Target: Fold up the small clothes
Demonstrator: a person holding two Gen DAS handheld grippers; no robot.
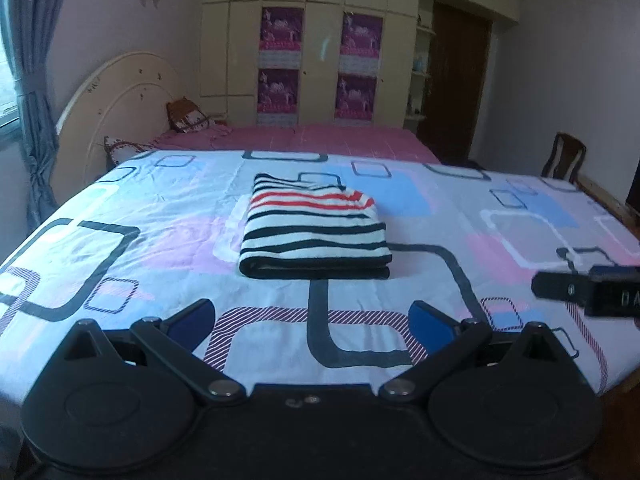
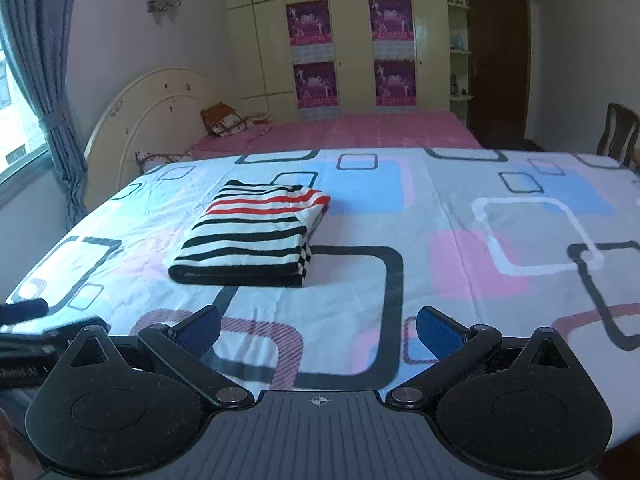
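A striped garment [image 1: 314, 232], white with black and red stripes, lies folded into a neat rectangle on the patterned bedsheet [image 1: 160, 220]. It also shows in the right wrist view [image 2: 252, 236], left of centre. My left gripper [image 1: 312, 316] is open and empty, held back from the garment's near edge. My right gripper [image 2: 318, 326] is open and empty, nearer than the garment and to its right. The right gripper's body shows at the right edge of the left wrist view [image 1: 592, 290].
The sheet [image 2: 480, 240] covers a wide flat surface with its edge at the right. Behind it is a pink bed [image 1: 320, 140] with a cream headboard [image 1: 116, 92], pillows, a wardrobe [image 1: 312, 40], a wooden chair [image 1: 564, 160] and a curtained window [image 2: 24, 80].
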